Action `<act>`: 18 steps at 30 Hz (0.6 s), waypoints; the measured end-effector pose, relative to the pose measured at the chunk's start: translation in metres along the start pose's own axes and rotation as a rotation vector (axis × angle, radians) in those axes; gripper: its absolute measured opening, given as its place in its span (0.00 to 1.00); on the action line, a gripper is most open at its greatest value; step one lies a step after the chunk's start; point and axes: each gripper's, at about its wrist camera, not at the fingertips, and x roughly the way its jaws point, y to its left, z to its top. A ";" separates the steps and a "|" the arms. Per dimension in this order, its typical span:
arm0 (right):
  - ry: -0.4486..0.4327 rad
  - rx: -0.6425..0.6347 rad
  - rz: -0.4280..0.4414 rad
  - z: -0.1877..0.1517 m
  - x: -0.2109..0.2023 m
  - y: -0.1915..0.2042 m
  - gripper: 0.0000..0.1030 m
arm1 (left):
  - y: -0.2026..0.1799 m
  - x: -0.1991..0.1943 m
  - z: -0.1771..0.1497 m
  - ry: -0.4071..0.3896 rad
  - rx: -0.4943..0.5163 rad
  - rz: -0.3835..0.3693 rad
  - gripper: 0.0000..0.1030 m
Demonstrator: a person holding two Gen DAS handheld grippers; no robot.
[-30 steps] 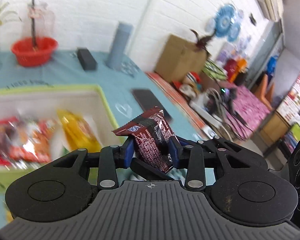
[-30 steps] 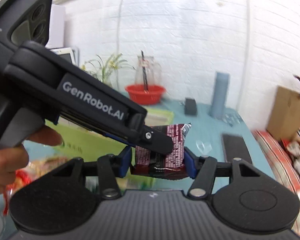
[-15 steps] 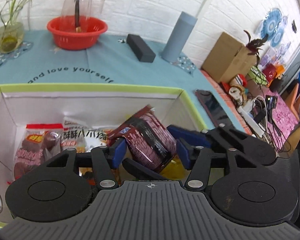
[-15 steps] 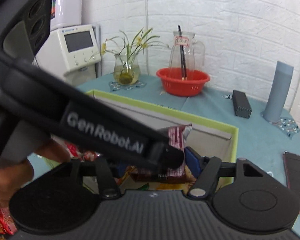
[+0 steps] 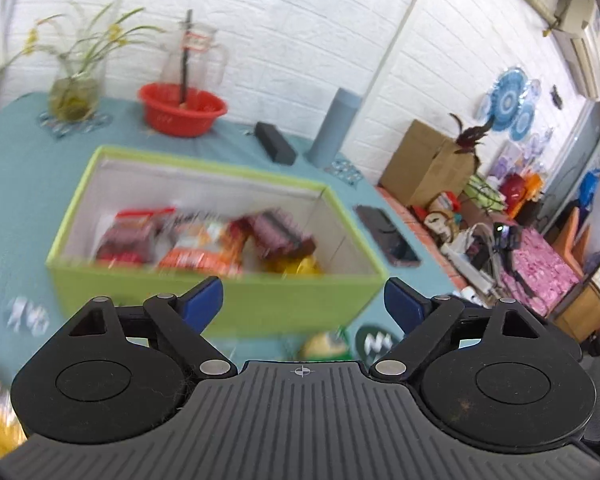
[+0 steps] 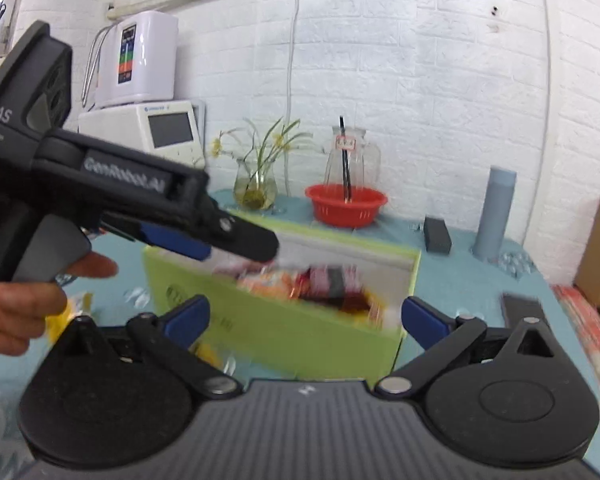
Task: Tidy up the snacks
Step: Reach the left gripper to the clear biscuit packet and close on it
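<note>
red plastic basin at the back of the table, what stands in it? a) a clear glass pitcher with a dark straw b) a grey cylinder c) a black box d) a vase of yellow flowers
a: the clear glass pitcher with a dark straw rises out of the red plastic basin, while the grey cylinder, the vase of flowers and the small black box each stand apart on the blue table.
</note>
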 end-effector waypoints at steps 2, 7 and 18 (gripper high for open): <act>0.038 0.030 -0.004 -0.023 -0.010 0.009 0.98 | 0.004 -0.013 -0.025 0.011 -0.018 0.039 0.74; 0.096 0.089 0.040 -0.058 -0.025 0.036 0.98 | 0.022 -0.041 -0.075 0.076 -0.035 0.074 0.67; 0.135 0.038 0.245 -0.063 -0.013 0.097 0.98 | 0.018 -0.070 -0.081 0.097 0.024 -0.060 0.47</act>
